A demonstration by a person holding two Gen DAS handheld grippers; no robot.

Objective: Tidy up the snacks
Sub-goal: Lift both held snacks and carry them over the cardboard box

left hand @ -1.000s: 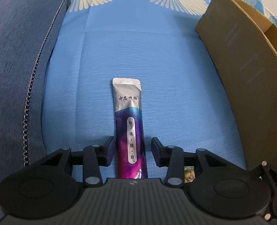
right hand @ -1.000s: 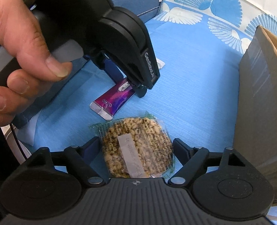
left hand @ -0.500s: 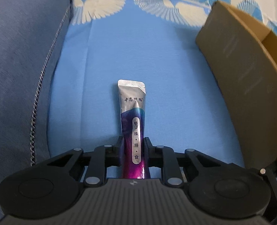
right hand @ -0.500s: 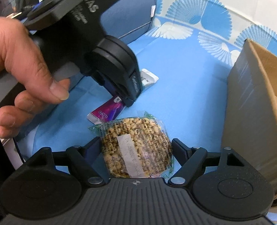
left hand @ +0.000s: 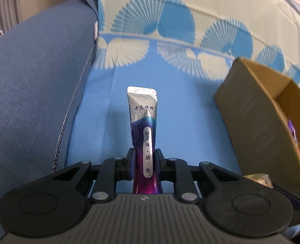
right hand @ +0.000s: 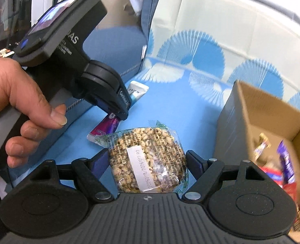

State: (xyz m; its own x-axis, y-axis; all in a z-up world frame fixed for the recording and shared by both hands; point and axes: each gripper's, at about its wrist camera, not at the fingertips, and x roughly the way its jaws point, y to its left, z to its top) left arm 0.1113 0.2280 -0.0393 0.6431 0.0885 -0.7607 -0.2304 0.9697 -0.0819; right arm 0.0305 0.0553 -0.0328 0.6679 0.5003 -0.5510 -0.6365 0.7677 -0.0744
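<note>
Snacks are partly sorted: several wrappers already lie in the cardboard box point(right hand: 272, 126) at the right of the right wrist view, and two more are in hand. The left gripper point(left hand: 143, 162) has its fingers pinching a purple stick sachet point(left hand: 144, 130) at centre frame, its silver end pointing away. The right gripper point(right hand: 147, 158) has its fingers closed around a puffed grain cake packet point(right hand: 147, 158), low centre. Both hover above the blue patterned surface point(left hand: 180, 105); the bare hand point(right hand: 13, 101) grips the left handle at left.
</note>
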